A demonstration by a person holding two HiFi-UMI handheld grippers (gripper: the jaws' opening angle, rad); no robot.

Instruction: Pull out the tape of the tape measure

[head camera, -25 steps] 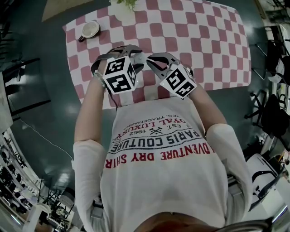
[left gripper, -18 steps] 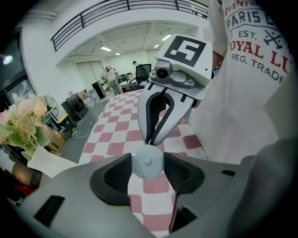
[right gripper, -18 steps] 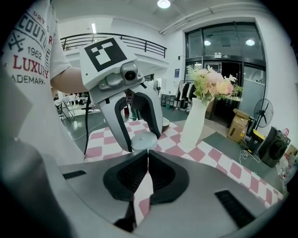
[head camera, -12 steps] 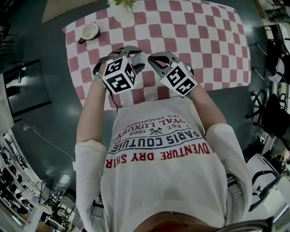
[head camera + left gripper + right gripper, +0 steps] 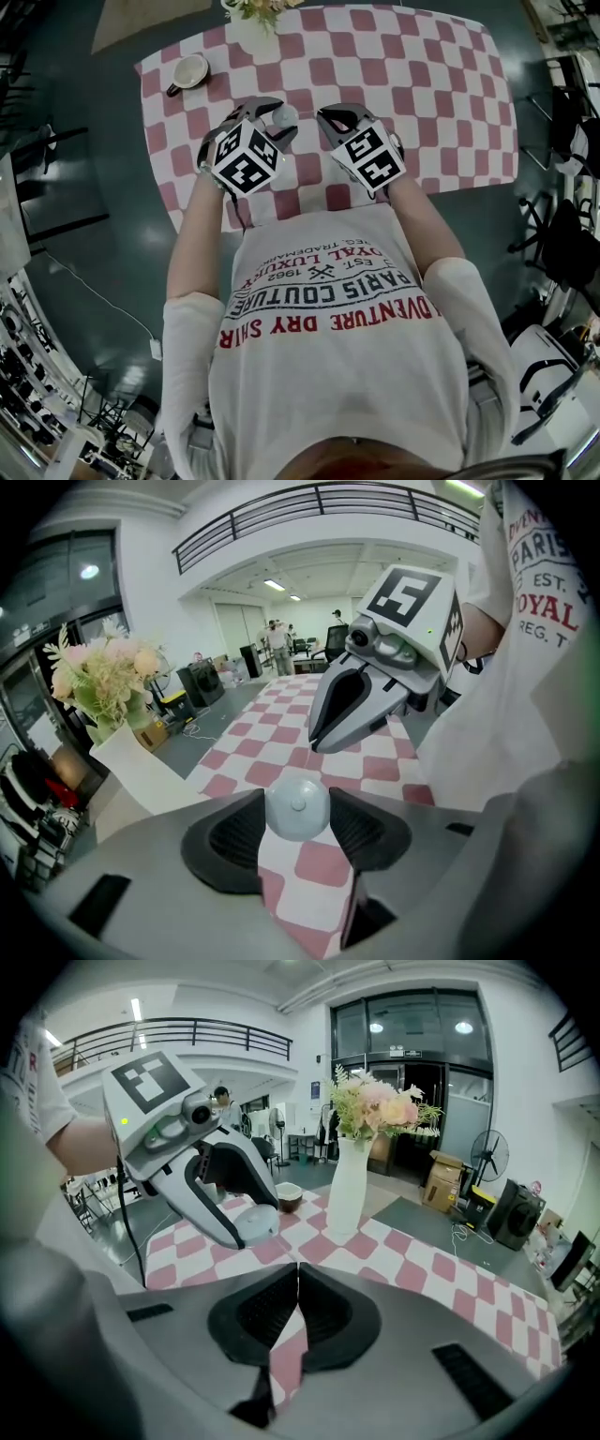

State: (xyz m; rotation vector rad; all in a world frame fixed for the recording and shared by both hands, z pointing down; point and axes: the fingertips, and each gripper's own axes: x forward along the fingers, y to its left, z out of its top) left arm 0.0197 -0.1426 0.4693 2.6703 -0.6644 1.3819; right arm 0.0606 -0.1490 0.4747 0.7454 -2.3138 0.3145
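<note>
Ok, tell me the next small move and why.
Probably draw the right gripper slowly away from the left gripper: the left clamps the round tape measure, the right's jaws are shut near it, and no pulled tape shows yet.

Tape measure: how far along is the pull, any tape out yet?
Done: the left gripper is clamped on the round tape measure. In hand: the right gripper is shut close to it; whether it pinches the tape end is unclear. Left: no tape shows drawn out, so the pull itself remains.
</note>
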